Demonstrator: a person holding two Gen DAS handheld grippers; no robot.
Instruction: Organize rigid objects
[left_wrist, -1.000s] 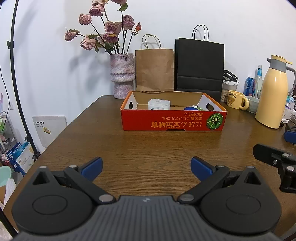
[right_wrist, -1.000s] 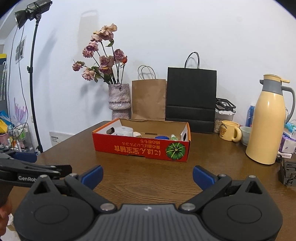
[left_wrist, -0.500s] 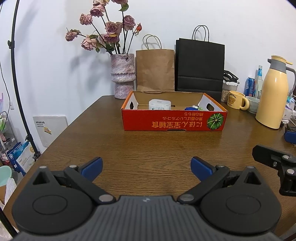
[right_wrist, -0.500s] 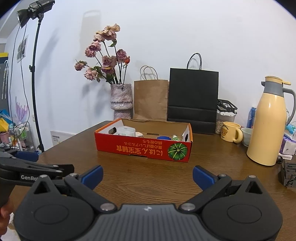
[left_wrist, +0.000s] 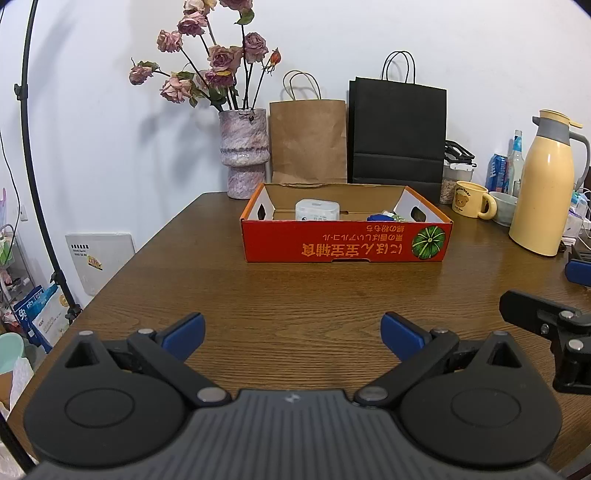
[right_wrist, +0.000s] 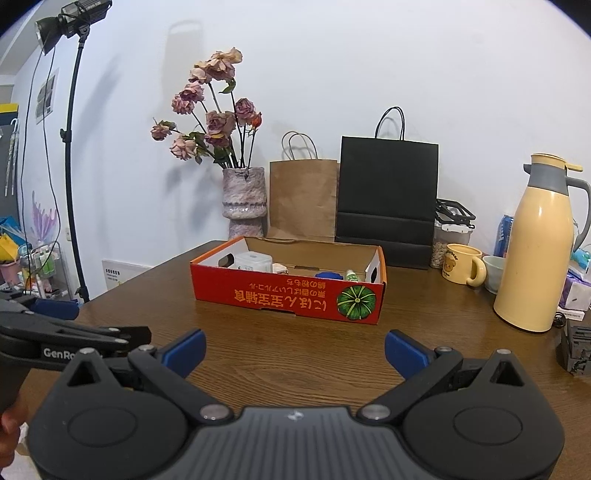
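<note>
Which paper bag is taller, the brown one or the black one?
The black bag is taller. Its top edge stands higher against the wall than the brown bag beside it, which is nearer the flower vase.

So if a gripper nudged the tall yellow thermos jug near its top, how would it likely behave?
The thermos jug is tall over a narrow base, so a high push may tip it rather than slide it. Its smooth body looks slippery for the open right gripper. Its weight depends on contents, which cannot be seen.
</note>
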